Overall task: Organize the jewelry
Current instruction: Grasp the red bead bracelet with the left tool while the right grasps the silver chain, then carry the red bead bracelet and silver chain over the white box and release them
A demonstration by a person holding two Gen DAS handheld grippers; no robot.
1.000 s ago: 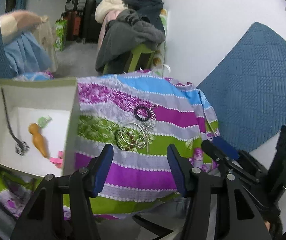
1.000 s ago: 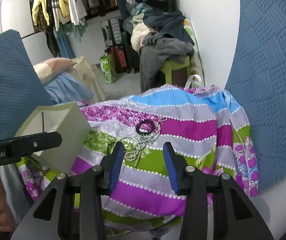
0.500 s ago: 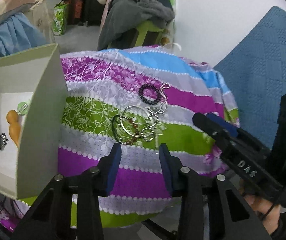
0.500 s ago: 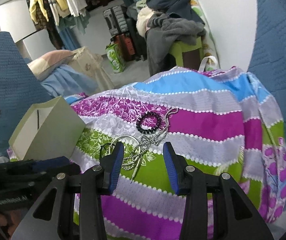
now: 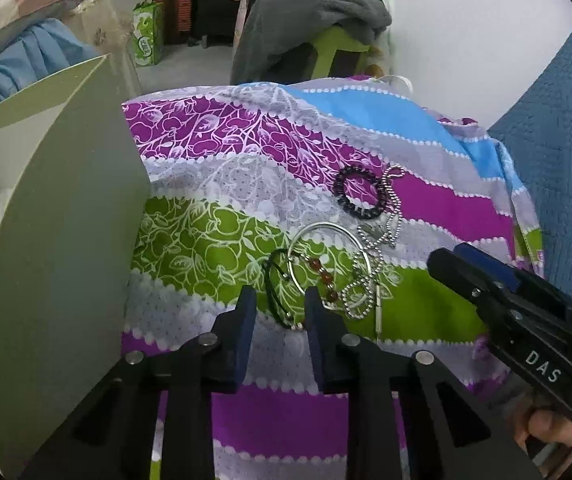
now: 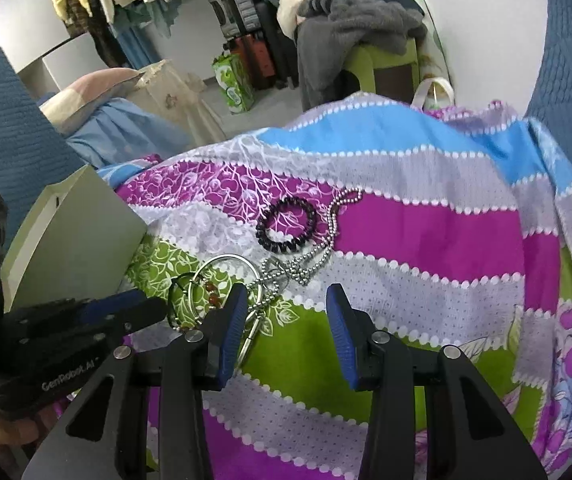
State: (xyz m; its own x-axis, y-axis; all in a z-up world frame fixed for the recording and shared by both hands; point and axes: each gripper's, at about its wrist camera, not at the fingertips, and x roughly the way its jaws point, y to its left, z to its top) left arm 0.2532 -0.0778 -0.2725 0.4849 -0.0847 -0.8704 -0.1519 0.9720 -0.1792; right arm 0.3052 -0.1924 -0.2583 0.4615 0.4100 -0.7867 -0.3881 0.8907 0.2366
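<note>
The left claw (image 5: 279, 312) was low over the striped floral cloth (image 5: 426, 204), its blue-padded jaws partly spread with a narrow gap. A black cord bracelet (image 5: 273, 292) lay in that gap at the fingertips; contact with the pads could not be confirmed. The right claw (image 6: 283, 316) was also low over the cloth, jaws spread wider and holding nothing, its left fingertip just beside the tangled jewelry.

The jewelry lay bunched on the green band of the cloth: a silver bangle (image 5: 326, 256) with red-brown beads (image 5: 324, 276), overlapped by a silver ball chain (image 5: 382, 240) running up to a black beaded bracelet (image 5: 360, 194) on the purple band. A pale green open box (image 5: 57, 220) stood just left of the left claw.

Legible markings: "DAS" on the right claw body, seen from the left wrist view; "GenRobot.AI" on the left claw body, seen from the right wrist view.
</note>
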